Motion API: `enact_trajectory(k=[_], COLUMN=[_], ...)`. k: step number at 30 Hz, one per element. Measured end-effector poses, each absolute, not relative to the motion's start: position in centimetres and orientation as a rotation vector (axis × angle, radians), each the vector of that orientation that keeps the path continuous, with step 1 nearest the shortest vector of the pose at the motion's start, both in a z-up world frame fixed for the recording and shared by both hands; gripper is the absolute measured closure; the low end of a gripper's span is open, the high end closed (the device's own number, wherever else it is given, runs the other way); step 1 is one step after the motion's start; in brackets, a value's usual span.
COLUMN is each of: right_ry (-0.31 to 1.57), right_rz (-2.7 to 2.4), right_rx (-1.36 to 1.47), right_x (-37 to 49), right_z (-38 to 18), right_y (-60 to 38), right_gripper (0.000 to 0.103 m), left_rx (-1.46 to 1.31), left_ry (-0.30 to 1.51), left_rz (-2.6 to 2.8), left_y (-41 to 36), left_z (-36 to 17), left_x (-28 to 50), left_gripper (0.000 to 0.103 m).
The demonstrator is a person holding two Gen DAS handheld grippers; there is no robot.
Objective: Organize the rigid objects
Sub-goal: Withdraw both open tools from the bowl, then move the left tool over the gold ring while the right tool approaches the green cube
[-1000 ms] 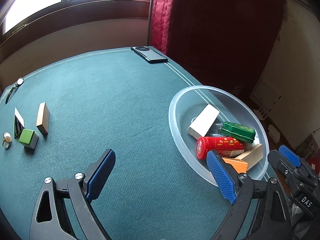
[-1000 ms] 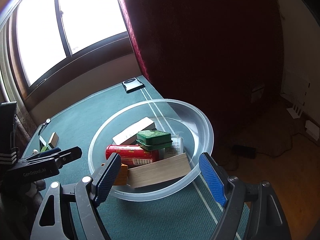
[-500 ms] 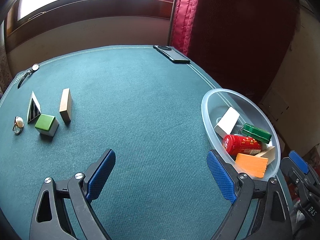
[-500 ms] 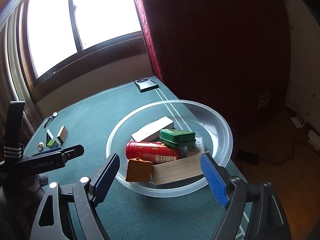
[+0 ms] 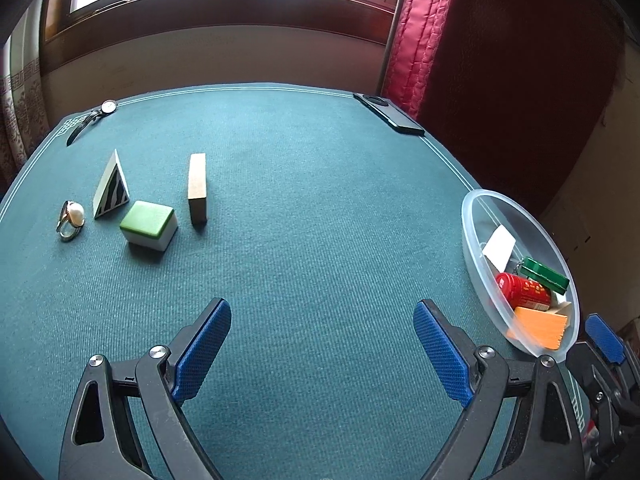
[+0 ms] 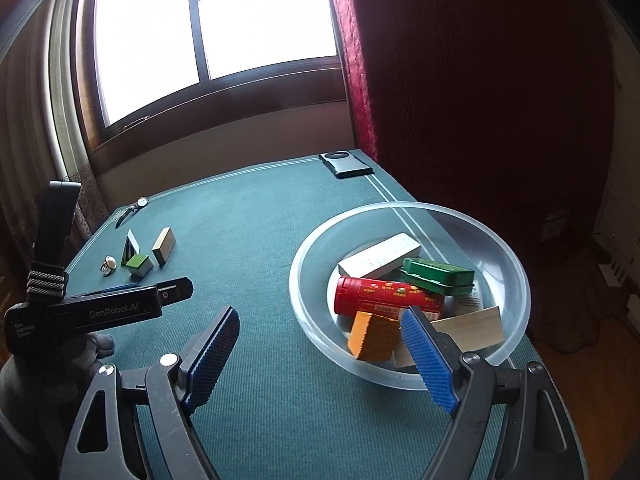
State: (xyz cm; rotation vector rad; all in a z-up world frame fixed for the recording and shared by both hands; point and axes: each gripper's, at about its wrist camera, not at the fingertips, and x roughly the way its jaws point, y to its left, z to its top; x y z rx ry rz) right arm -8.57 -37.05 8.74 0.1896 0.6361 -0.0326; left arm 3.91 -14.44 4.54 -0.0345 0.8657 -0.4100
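My left gripper is open and empty above the green table, well short of a green-topped block, a tan wooden block, a striped wedge and a pearl ring at the far left. My right gripper is open and empty at the near left rim of a clear bowl. The bowl holds a red can, a green tin, a white block, an orange block and a tan block. The bowl also shows in the left wrist view.
A dark phone lies at the table's far right edge, next to a red curtain. A wristwatch lies at the far left corner. The left gripper's body shows at the left of the right wrist view.
My left gripper has swung left, away from the bowl, bringing the blocks on the left nearer centre. My right gripper has pulled back and left from over the bowl.
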Motion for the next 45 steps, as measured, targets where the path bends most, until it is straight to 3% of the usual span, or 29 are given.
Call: enact_trajectory(k=[38, 45], right_ry=[0.871, 0.878], right_rz=[0.191, 0.193], right_rx=[0.105, 0.099], right_x=[-4.4, -4.0], right_z=[5.1, 4.9], right_y=[-26.6, -26.1], right_gripper=[0.017, 0.017], left_rx=[-0.145, -0.151], left_ry=[0.871, 0.864], left_rz=[-0.037, -0.045], left_y=[3.6, 3.7], left_z=[3.2, 2.7], left_x=[11.7, 13.8], left_gripper=[0.010, 0.025])
